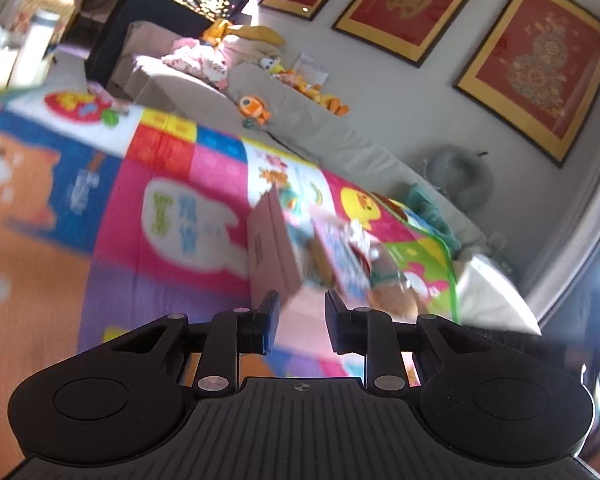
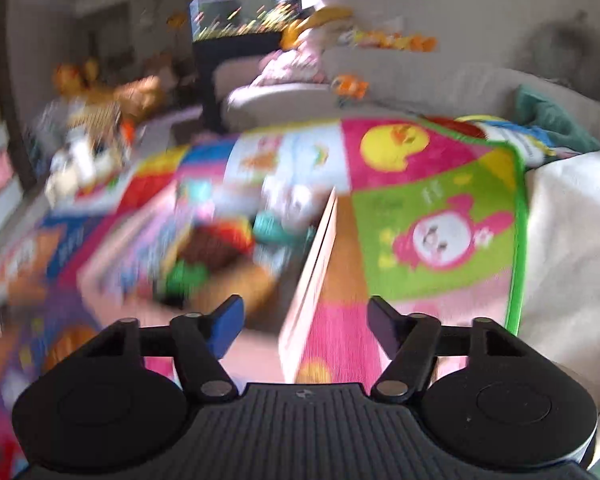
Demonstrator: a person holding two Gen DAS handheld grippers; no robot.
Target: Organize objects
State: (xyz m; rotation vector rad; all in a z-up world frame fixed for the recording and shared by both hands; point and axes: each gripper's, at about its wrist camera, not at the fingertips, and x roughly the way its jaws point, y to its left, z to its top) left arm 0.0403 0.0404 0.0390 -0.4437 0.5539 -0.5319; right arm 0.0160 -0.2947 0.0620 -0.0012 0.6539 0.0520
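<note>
A pink cardboard box (image 1: 270,248) stands on the colourful play mat (image 1: 140,208), with blurred toys and a picture book (image 1: 340,252) piled inside. My left gripper (image 1: 301,322) is open and empty, just short of the box's near corner. In the right wrist view the box wall (image 2: 318,272) runs up between my fingers; toys (image 2: 216,248) lie to its left, blurred. My right gripper (image 2: 305,326) is open wide and holds nothing, just above the near end of that wall.
A grey sofa (image 1: 340,148) with plush toys (image 1: 254,108) runs behind the mat. A teal cushion (image 2: 548,116) and white cloth (image 2: 572,232) lie at the mat's right edge. Framed red pictures (image 1: 536,68) hang on the wall. More toys (image 2: 88,120) pile at far left.
</note>
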